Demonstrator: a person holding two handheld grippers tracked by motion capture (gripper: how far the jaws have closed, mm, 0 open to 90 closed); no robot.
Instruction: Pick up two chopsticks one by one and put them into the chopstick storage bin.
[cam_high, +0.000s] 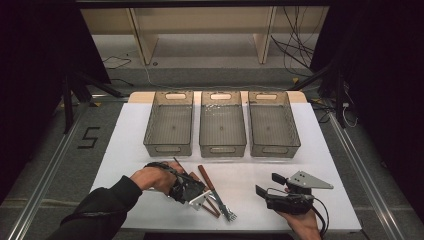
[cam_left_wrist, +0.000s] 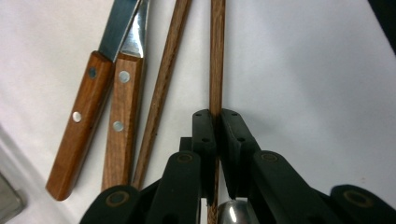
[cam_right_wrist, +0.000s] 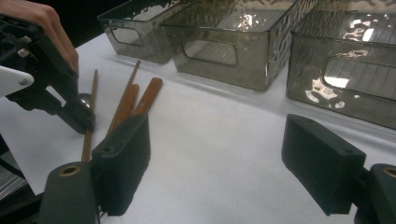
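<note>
- The left hand (cam_high: 152, 176) is reaching in from the lower left, sleeve resting low over the table (cam_high: 125, 150), and tilting the left claw (cam_left_wrist: 218, 122) down onto the cutlery at the near edge.
- The left claw is clenching a thin, round wooden chopstick (cam_left_wrist: 216, 56); its black jaws are pinching the stick between them, with the stick lying flat on the white table.
- A second chopstick (cam_left_wrist: 163, 79) of the same brown grained wood is lying just beside it, slanting away.
- Two utensils with flat, riveted wooden handles (cam_left_wrist: 100, 121) and shiny steel blades are lying side by side, next to the chopsticks.
- The right hand (cam_high: 302, 225) is holding the right claw (cam_right_wrist: 219, 163) low at the near right, well apart from the cutlery, with its blocky matte jaws standing released and nothing between them.
- Three smoky, translucent plastic bins (cam_high: 222, 125) with cut-out handles are sitting in a row farther back.
</note>
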